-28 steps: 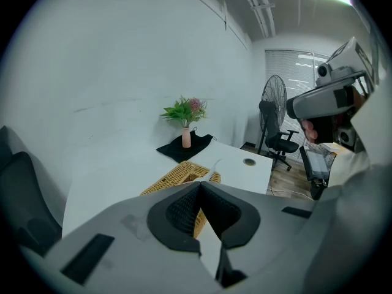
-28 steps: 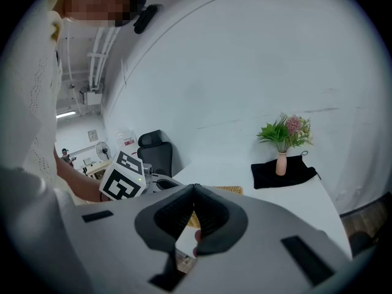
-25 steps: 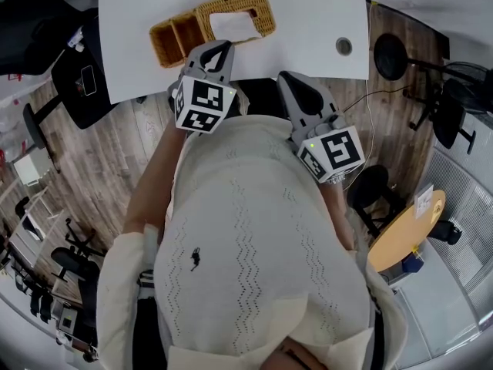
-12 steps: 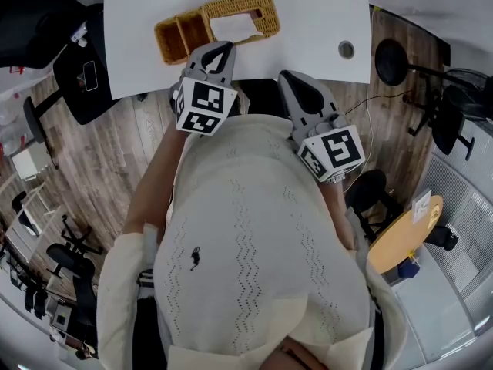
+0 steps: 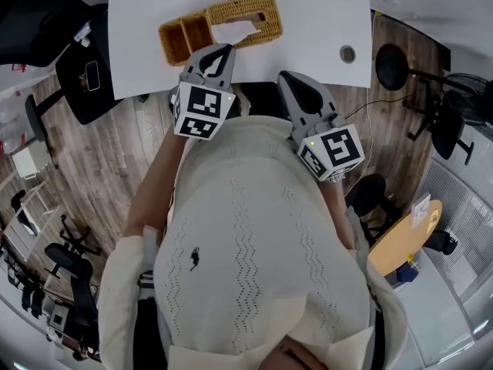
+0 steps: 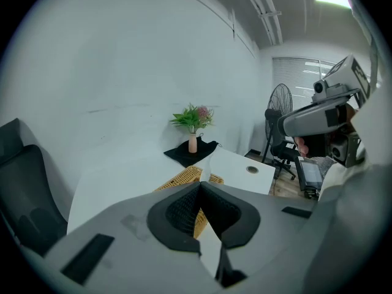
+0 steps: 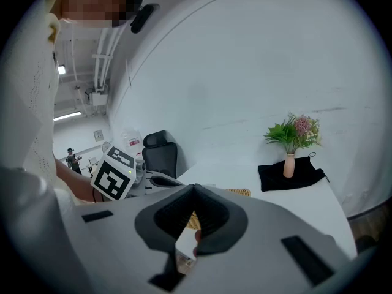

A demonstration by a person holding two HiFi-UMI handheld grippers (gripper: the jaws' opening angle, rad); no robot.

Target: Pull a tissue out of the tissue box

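A woven wicker tissue box (image 5: 223,23) lies on the white table (image 5: 308,21), with a white tissue (image 5: 235,31) showing in its top slot. My left gripper (image 5: 219,52) hovers at the table's near edge, just short of the box, jaws shut on nothing. In the left gripper view the shut left gripper (image 6: 199,186) points at the wicker box (image 6: 182,177). My right gripper (image 5: 293,80) hangs off the table's near edge to the right, also shut and empty. Past the shut right gripper (image 7: 194,189), the right gripper view shows a strip of the box (image 7: 237,192).
A round cable hole (image 5: 347,53) sits at the table's right. A vase of flowers (image 6: 193,141) stands on a black cloth (image 7: 289,173) at the far end. Black office chairs (image 5: 85,75) stand left of the table, a fan (image 6: 279,106) to the right.
The table and wicker box have drifted slightly right and down in the head view. Both grippers hold nearly the same pose, still shut.
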